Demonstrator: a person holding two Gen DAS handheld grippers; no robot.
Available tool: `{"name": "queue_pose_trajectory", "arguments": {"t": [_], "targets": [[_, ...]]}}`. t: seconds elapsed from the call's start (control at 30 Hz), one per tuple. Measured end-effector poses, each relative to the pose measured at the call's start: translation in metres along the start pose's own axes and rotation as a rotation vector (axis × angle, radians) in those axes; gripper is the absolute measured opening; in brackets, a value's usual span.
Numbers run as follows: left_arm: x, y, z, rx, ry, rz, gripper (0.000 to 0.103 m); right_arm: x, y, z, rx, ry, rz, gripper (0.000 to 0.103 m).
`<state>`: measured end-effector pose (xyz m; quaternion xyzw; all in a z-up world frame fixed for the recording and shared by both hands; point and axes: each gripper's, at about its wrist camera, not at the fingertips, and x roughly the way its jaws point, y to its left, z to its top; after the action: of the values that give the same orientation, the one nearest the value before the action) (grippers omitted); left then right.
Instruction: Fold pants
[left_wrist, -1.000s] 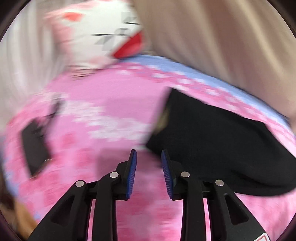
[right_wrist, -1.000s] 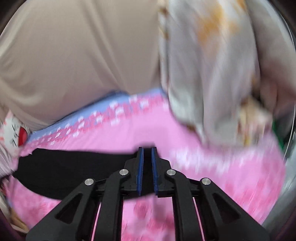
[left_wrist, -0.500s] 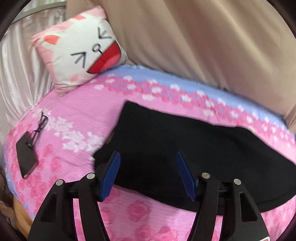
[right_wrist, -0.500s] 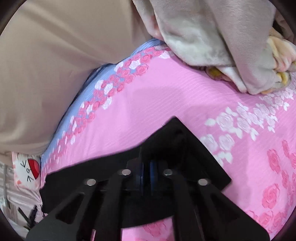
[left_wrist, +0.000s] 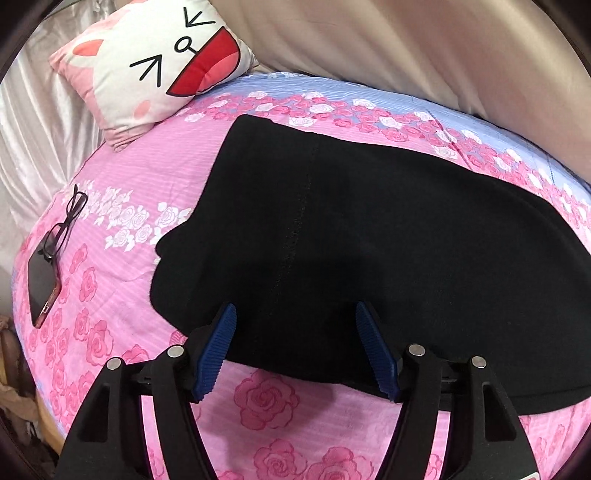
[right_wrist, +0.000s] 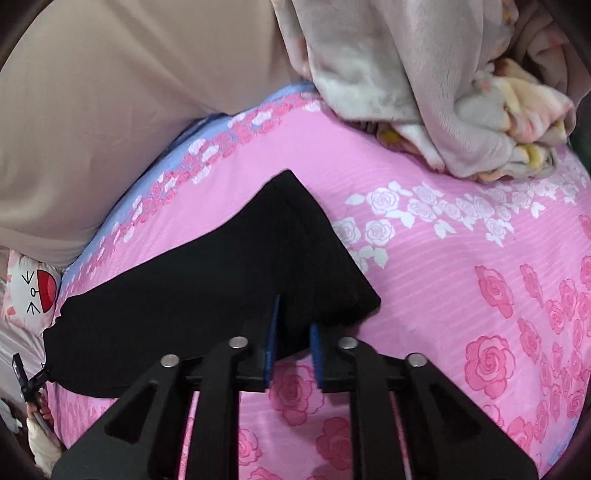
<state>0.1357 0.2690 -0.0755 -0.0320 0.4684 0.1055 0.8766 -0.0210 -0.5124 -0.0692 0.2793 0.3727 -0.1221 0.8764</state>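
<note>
Black pants (left_wrist: 369, 240) lie flat on the pink rose bedsheet (left_wrist: 147, 177), folded lengthwise into one long strip. My left gripper (left_wrist: 295, 317) is wide open and empty, its blue pads over the near edge of the waist end. In the right wrist view the pants (right_wrist: 229, 280) run left from the hem end. My right gripper (right_wrist: 293, 328) is open a little, its jaws at the near edge of the hem end, and nothing is clamped between them.
A cat-face pillow (left_wrist: 155, 62) lies at the head of the bed. Glasses (left_wrist: 66, 221) and a phone (left_wrist: 42, 291) lie at the left edge. A crumpled blanket (right_wrist: 443, 92) is piled at the far right. A beige curtain (right_wrist: 129, 92) hangs behind the bed.
My left gripper opened wide and moved over the waist end. My right gripper, shut on the hem end before, has opened and let the cloth go. The pants now lie flat.
</note>
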Motion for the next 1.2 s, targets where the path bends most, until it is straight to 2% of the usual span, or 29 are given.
{"name": "queue_pose_trajectory", "arguments": {"t": [0.13, 0.27, 0.4, 0.47, 0.53, 0.57, 0.6, 0.63, 0.7, 0.77, 0.8, 0.87, 0.9, 0.93, 1.0, 1.03, 1.07, 1.13, 1.2], "targets": [[-0.01, 0.029, -0.002, -0.112, 0.009, -0.054, 0.065, -0.004, 0.0, -0.003, 0.032, -0.003, 0.021, 0.023], [-0.027, 0.074, -0.015, -0.276, -0.021, -0.078, 0.068, -0.023, -0.008, -0.017, 0.03, -0.069, -0.041, 0.026], [-0.017, 0.106, -0.017, -0.383, 0.014, -0.072, 0.068, -0.036, 0.008, -0.035, -0.002, -0.108, -0.071, 0.026], [-0.004, 0.113, -0.012, -0.441, 0.04, -0.137, 0.068, -0.04, 0.017, -0.04, -0.028, -0.11, -0.072, 0.026], [0.007, 0.114, -0.005, -0.455, 0.054, -0.176, 0.068, -0.043, 0.026, -0.045, -0.035, -0.105, -0.054, 0.026], [0.01, 0.114, -0.002, -0.445, 0.049, -0.176, 0.057, -0.043, 0.031, -0.046, -0.037, -0.104, -0.05, 0.026], [0.013, 0.111, 0.005, -0.416, 0.039, -0.159, 0.036, -0.043, 0.035, -0.047, -0.042, -0.101, -0.046, 0.027], [0.013, 0.108, 0.013, -0.391, 0.035, -0.19, 0.022, -0.043, 0.039, -0.048, -0.044, -0.104, -0.052, 0.03], [-0.004, 0.106, 0.033, -0.349, -0.052, -0.185, 0.019, -0.046, 0.046, -0.049, -0.05, -0.103, -0.064, 0.032], [-0.023, 0.106, 0.05, -0.306, -0.135, -0.214, 0.011, -0.051, 0.052, -0.049, -0.052, -0.117, -0.061, 0.032], [-0.033, 0.105, 0.059, -0.271, -0.179, -0.237, 0.011, -0.054, 0.056, -0.049, -0.054, -0.127, -0.062, 0.032], [-0.036, 0.102, 0.065, -0.213, -0.22, -0.238, 0.012, -0.056, 0.061, -0.049, -0.055, -0.134, -0.056, 0.033], [-0.027, 0.1, 0.06, -0.18, -0.194, -0.191, 0.013, -0.055, 0.064, -0.05, -0.057, -0.133, -0.055, 0.033], [-0.015, 0.102, 0.054, -0.174, -0.155, -0.179, 0.018, -0.054, 0.066, -0.051, -0.06, -0.134, -0.058, 0.034], [0.006, 0.11, 0.03, -0.207, -0.062, -0.161, 0.02, -0.053, 0.071, -0.055, -0.075, -0.129, -0.067, 0.034], [0.009, 0.116, 0.016, -0.237, -0.052, -0.171, 0.025, -0.052, 0.075, -0.057, -0.086, -0.125, -0.074, 0.034], [0.008, 0.121, 0.007, -0.26, -0.055, -0.182, 0.043, -0.051, 0.079, -0.058, -0.097, -0.118, -0.072, 0.034], [0.003, 0.13, -0.009, -0.33, -0.063, -0.192, 0.067, -0.05, 0.089, -0.058, -0.114, -0.111, -0.06, 0.034], [-0.004, 0.136, -0.017, -0.392, -0.062, -0.246, 0.067, -0.046, 0.104, -0.058, -0.14, -0.101, -0.034, 0.034]]}}
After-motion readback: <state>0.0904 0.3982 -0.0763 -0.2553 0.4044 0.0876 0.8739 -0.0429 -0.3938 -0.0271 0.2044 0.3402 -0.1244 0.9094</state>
